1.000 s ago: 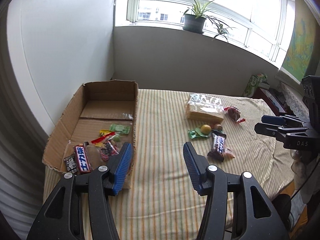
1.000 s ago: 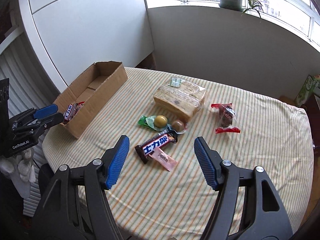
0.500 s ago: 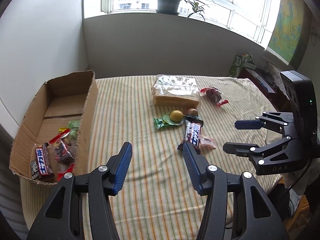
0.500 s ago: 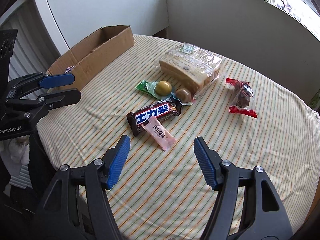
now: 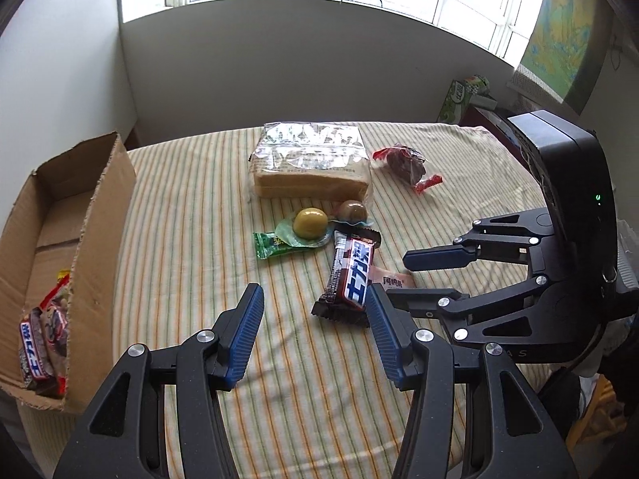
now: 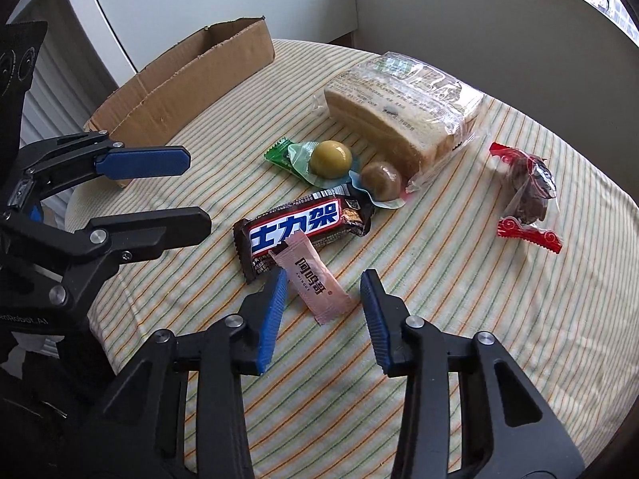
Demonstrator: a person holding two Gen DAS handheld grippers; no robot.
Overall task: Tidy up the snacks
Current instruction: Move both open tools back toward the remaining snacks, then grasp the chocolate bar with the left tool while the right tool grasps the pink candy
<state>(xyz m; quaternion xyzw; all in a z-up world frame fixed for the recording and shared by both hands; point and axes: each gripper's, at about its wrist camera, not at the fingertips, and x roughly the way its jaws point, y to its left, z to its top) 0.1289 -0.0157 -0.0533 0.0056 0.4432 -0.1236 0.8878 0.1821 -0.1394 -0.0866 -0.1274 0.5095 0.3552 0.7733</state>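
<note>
The right gripper (image 6: 323, 299) is closing around the pink sachet (image 6: 315, 279), not yet pressing; its long axis is running diagonally, far end lying on the chocolate bar (image 6: 299, 227). The left gripper (image 5: 313, 339) is standing apart, empty.

Table covered by a matt, woven striped cloth (image 6: 459, 319). Corrugated cardboard box (image 6: 191, 84), matt brown, with rough torn edges. Chocolate bar (image 6: 303, 227) wrapped in glossy printed film; pink sachet (image 6: 315, 283) in smooth, faintly shiny foil. Bread loaf (image 6: 403, 103) enclosed in clear, crinkled, reflective plastic. Gripper frames formed of matt black plastic with bright metal rivets; ribbed blue pads (image 6: 271, 315) appear rubbery.
</note>
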